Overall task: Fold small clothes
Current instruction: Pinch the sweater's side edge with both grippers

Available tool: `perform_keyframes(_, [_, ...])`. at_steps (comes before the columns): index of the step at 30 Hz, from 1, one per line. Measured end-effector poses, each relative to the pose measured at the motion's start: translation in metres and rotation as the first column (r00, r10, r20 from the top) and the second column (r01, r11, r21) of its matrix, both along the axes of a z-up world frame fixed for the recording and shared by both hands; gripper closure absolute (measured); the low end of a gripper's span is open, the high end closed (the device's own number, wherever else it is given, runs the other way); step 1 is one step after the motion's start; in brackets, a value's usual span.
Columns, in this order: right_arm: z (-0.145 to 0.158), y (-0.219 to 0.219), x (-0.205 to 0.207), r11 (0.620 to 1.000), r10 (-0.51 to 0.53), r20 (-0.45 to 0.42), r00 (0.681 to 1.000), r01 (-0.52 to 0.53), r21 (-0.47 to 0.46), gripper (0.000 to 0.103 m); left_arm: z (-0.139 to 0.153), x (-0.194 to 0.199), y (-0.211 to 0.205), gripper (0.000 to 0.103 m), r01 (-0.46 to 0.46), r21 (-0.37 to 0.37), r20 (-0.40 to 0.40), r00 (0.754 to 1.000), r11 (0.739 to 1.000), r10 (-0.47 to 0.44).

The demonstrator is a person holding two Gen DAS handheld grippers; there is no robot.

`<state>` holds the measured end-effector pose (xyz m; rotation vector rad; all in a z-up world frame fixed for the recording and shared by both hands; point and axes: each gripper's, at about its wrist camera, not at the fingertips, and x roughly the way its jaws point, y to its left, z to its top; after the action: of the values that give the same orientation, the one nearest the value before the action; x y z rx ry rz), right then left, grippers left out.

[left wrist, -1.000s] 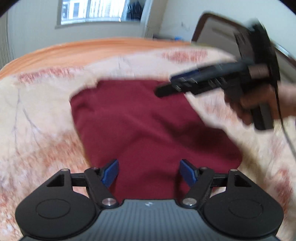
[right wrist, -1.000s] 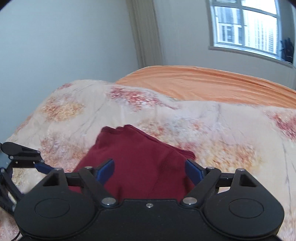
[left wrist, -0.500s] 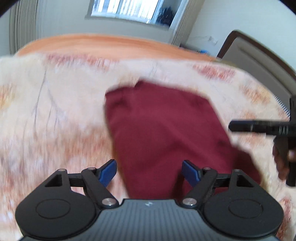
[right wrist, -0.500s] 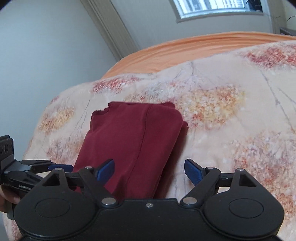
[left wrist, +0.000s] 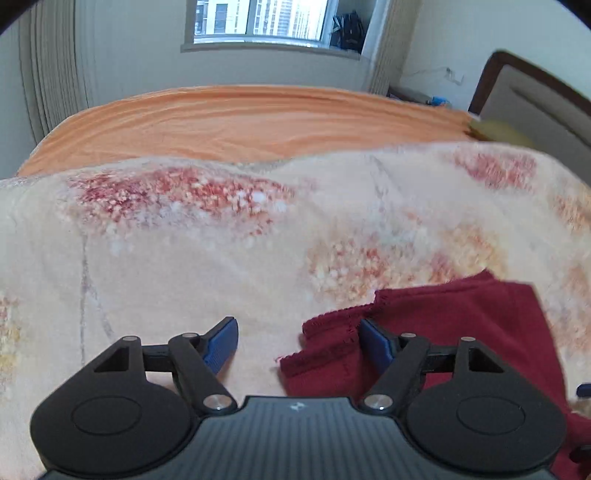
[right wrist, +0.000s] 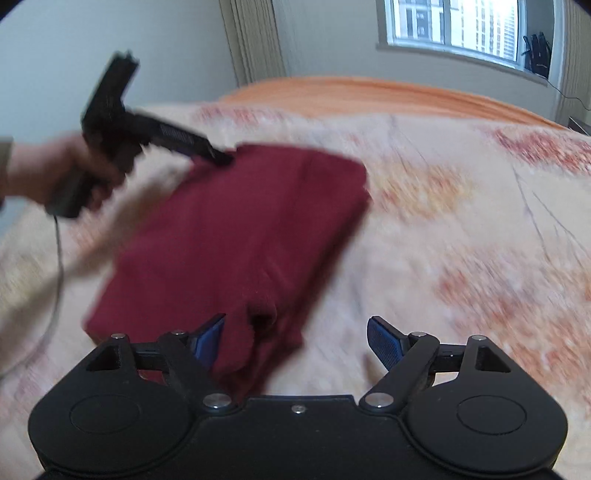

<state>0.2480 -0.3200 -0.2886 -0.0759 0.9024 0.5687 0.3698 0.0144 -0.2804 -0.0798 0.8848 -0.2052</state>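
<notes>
A dark red garment [right wrist: 236,236] lies folded into a long rectangle on the patterned blanket [right wrist: 461,229]. In the left wrist view its far left corner [left wrist: 461,332] sits at the lower right. My left gripper [left wrist: 298,341] is open, with its right finger over that corner's edge. In the right wrist view the left gripper [right wrist: 218,158] reaches the garment's far left corner from the left. My right gripper [right wrist: 295,343] is open at the garment's near right corner, its left finger over the cloth.
An orange sheet [left wrist: 240,118] covers the far side of the bed. A window [left wrist: 258,18] and curtains stand behind it. A headboard [left wrist: 535,99] is at the right in the left wrist view. A cable [right wrist: 55,288] hangs from the left gripper.
My left gripper has swung to the garment's far left corner. My right gripper has shifted right, so the garment now lies left of its centre. Both stay open.
</notes>
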Motion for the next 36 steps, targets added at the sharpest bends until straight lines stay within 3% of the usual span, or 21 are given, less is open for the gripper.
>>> perform_keyframes(3, [0.011,-0.021,0.002,0.982,-0.068,-0.046,0.997,0.075,0.175,0.017,0.009,-0.018,0.004,0.02,0.004,-0.098,-0.028,1.0,0.995,-0.007])
perform_keyframes(5, [0.012,-0.027,0.014,0.954,-0.092,-0.092,0.992,0.114,0.277,0.015,0.007,-0.034,0.004,0.017,0.003,-0.156,-0.09,0.996,0.988,-0.017])
perform_keyframes(9, [0.001,-0.024,0.053,0.904,-0.102,-0.181,0.978,0.167,0.393,0.014,-0.01,-0.061,-0.002,0.017,-0.005,-0.212,-0.215,0.976,0.977,-0.042])
perform_keyframes(13, [-0.022,-0.014,0.09,0.884,-0.059,-0.301,0.952,0.19,0.427,0.014,-0.033,-0.072,-0.002,0.017,-0.041,-0.281,-0.278,0.96,0.959,-0.041])
perform_keyframes(18, [-0.044,-0.004,0.115,0.873,0.018,-0.415,0.91,0.188,0.45,0.014,-0.059,-0.068,0.014,0.018,-0.125,-0.406,-0.321,0.947,0.905,-0.013])
perform_keyframes(20, [-0.049,-0.005,0.119,0.856,0.059,-0.458,0.887,0.192,0.481,0.019,-0.057,-0.067,0.011,0.022,-0.098,-0.385,-0.304,0.952,0.918,-0.025])
perform_keyframes(22, [-0.05,-0.004,0.117,0.868,0.07,-0.463,0.884,0.175,0.465,0.025,-0.053,-0.068,0.003,0.028,-0.051,-0.355,-0.277,0.959,0.933,-0.053])
perform_keyframes(29, [-0.053,0.004,0.113,0.897,0.068,-0.467,0.882,0.151,0.415,0.042,-0.051,-0.063,-0.002,0.034,-0.057,-0.356,-0.287,0.957,0.933,-0.052])
perform_keyframes(36, [-0.058,0.004,0.119,0.886,0.037,-0.52,0.854,0.213,0.413,0.043,-0.051,-0.063,0.001,0.035,-0.084,-0.371,-0.301,0.953,0.925,-0.034])
